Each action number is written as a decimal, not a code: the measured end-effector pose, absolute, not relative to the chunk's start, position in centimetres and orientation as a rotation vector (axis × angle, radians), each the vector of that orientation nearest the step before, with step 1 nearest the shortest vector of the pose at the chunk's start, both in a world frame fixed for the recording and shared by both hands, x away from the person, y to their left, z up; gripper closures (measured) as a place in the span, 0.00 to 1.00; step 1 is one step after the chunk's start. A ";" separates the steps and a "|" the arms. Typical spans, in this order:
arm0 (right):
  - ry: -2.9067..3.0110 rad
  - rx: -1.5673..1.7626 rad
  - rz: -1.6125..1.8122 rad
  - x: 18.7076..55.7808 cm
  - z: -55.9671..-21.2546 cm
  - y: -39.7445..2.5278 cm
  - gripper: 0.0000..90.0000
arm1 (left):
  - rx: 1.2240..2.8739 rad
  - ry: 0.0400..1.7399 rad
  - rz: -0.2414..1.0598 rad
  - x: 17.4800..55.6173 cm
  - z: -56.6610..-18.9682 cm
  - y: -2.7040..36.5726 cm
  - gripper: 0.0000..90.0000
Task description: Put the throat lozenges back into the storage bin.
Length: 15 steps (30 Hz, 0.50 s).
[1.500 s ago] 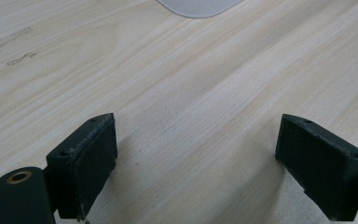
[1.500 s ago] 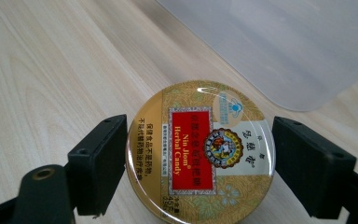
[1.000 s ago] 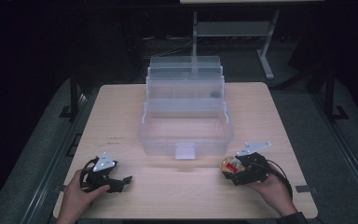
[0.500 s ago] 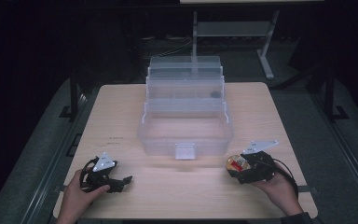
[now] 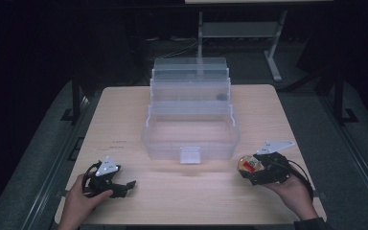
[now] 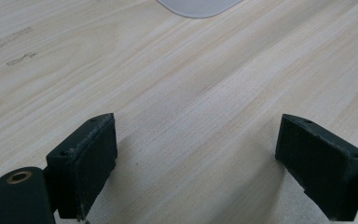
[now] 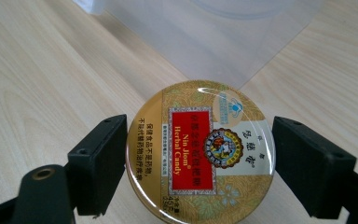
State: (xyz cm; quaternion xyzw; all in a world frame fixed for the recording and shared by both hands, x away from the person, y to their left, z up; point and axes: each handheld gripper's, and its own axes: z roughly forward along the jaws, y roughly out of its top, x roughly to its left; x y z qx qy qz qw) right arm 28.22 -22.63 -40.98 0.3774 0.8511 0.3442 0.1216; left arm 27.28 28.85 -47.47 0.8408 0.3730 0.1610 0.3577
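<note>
A round gold herbal candy tin (image 7: 200,154) with a red label sits between the jaws of my right gripper (image 7: 198,161), which is shut on it from both sides. In the high view that tin (image 5: 248,165) is held at the table's front right, tilted up, just right of the clear plastic tiered box (image 5: 190,143). My left gripper (image 5: 127,188) rests at the front left of the table, open. Its jaws (image 6: 196,163) stand wide apart with bare wood between them.
The clear box stands open mid-table, its trays stepped back, with a small dark item (image 5: 220,96) in an upper tray and a latch (image 5: 190,155) at the front. The wooden table (image 5: 120,110) has dark floor around it and a white stand (image 5: 273,62) behind.
My right gripper has carried the candy tin a little to the right and farther from the front edge. The left gripper has stayed put.
</note>
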 end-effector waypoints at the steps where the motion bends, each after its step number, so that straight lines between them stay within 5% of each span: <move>1: 2.481 1.103 1.006 28.2 -40.9 -22.7 0.22 | 2.170 0.963 0.416 27.3 -47.5 28.9 0.13; 15: 2.449 1.103 1.023 28.9 -39.3 -23.3 0.22 | 2.170 0.963 0.415 27.3 -47.5 28.9 0.13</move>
